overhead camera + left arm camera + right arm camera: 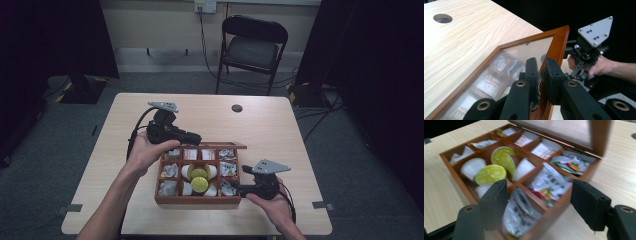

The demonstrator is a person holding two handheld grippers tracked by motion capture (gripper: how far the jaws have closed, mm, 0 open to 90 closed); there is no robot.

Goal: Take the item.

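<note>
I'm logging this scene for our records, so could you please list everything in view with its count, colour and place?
Table: one, light wood, centre of the room.
Box: one, reddish-brown wood, compartmented, near edge of the table.
Lid: one, wood frame with clear pane, raised at the box's far side.
Cups: several, white with yellow-green tops, middle compartment.
Sachets: several, mostly white, outer compartments.
Cable hole: one, dark, far part of the tabletop.
Chair: one, black, beyond the table.
Left gripper: one, black, shut on the lid's edge.
Right gripper: one, black, jaws open, astride the box's near corner.
</note>
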